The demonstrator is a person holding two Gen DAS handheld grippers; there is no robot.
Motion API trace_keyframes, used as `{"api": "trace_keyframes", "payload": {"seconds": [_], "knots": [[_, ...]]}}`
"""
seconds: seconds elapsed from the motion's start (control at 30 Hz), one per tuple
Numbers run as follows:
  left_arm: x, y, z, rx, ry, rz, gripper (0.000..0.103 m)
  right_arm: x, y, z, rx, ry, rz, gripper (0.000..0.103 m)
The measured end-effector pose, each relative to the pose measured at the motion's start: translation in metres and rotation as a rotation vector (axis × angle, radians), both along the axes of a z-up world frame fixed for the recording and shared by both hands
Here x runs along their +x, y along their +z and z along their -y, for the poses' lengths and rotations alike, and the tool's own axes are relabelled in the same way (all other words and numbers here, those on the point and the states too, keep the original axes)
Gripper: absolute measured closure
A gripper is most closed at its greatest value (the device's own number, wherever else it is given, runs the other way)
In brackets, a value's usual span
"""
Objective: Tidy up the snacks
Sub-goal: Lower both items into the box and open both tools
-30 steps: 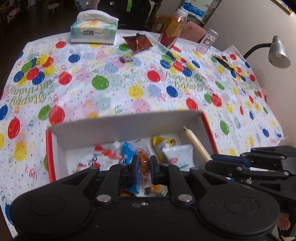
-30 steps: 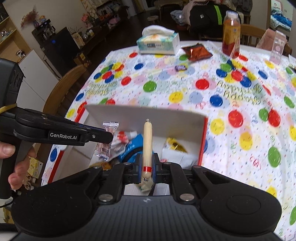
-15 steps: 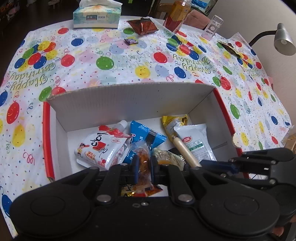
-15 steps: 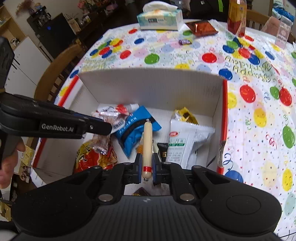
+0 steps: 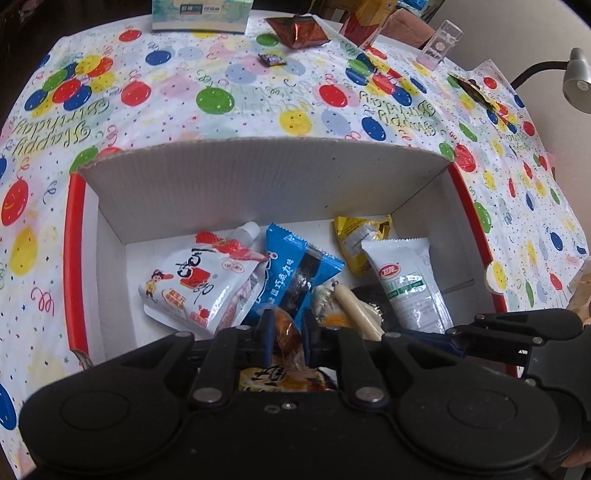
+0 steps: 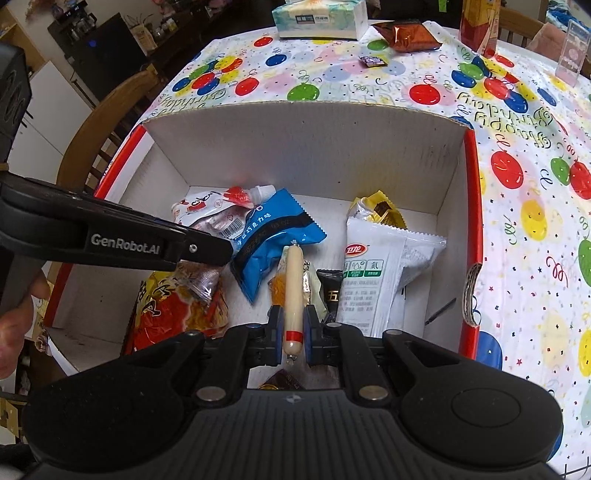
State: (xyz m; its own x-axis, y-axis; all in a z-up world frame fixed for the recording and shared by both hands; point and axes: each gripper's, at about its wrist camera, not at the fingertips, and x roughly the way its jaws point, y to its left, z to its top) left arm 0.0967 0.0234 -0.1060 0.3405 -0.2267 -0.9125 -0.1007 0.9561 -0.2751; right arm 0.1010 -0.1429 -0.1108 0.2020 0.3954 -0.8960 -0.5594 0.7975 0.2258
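A white cardboard box (image 5: 258,177) with a red rim holds several snacks: a white spout pouch (image 5: 195,280), a blue packet (image 5: 295,273), a yellow packet (image 5: 358,236) and a white-green packet (image 5: 406,288). My left gripper (image 5: 288,332) is low inside the box, shut on a clear-wrapped orange snack (image 5: 286,332). The right wrist view shows that snack (image 6: 201,280) hanging under the left fingertips above a red-yellow bag (image 6: 166,310). My right gripper (image 6: 293,332) is shut on a pale sausage stick (image 6: 291,288) with a red band, held over the box floor.
On the balloon tablecloth beyond the box lie a tissue box (image 5: 203,14), a brown foil packet (image 5: 299,31), a small dark candy (image 5: 271,59), a drink bottle (image 5: 369,18) and a clear stand (image 5: 439,44). A wooden chair (image 6: 99,147) stands at the table's left.
Both grippers have come forward and down into the box, each still carrying its snack. The box contents now fill the views.
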Motion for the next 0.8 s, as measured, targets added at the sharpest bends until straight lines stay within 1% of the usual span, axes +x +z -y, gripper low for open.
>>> {"api": "trace_keyframes", "payload": {"seconds": [0.17, 0.23, 0.3, 0.33, 0.37, 0.43, 0.5, 0.57, 0.63, 0.7, 0.73, 0.8], "knots": [[0.002, -0.006, -0.002, 0.001, 0.013, -0.023, 0.080, 0.001, 0.000, 0.000, -0.007, 0.006, -0.010, 0.092], [0.002, -0.008, -0.003, -0.003, 0.020, -0.032, 0.070, 0.002, 0.000, 0.000, -0.003, 0.002, -0.021, 0.092], [0.001, -0.008, -0.003, -0.003, 0.028, -0.034, 0.051, 0.003, 0.001, 0.001, -0.001, 0.001, -0.026, 0.091], [0.001, -0.007, -0.003, -0.010, 0.027, -0.028, 0.048, 0.003, 0.002, 0.002, 0.004, 0.002, -0.027, 0.091], [0.000, -0.006, -0.003, -0.012, 0.025, -0.023, 0.042, 0.003, 0.003, 0.003, 0.009, 0.003, -0.028, 0.091], [-0.001, -0.003, 0.000, 0.002, 0.015, -0.012, 0.038, 0.002, 0.007, 0.005, 0.019, 0.007, -0.027, 0.091], [-0.001, 0.001, 0.001, 0.007, 0.006, -0.001, 0.031, 0.002, 0.012, 0.007, 0.029, 0.010, -0.022, 0.091], [-0.003, 0.006, 0.002, 0.011, 0.003, 0.014, 0.026, 0.001, 0.017, 0.009, 0.038, 0.011, -0.015, 0.090], [-0.004, 0.012, 0.003, 0.017, -0.001, 0.029, 0.025, 0.002, 0.024, 0.012, 0.046, 0.010, -0.008, 0.085], [-0.005, 0.018, 0.004, 0.017, -0.005, 0.045, 0.024, 0.002, 0.031, 0.016, 0.063, 0.011, -0.001, 0.072], [-0.005, 0.021, 0.004, 0.017, -0.005, 0.054, 0.024, 0.003, 0.035, 0.018, 0.072, 0.010, 0.004, 0.069], [-0.005, 0.028, 0.004, 0.017, -0.005, 0.072, 0.023, 0.005, 0.044, 0.023, 0.088, 0.006, 0.017, 0.054]]}}
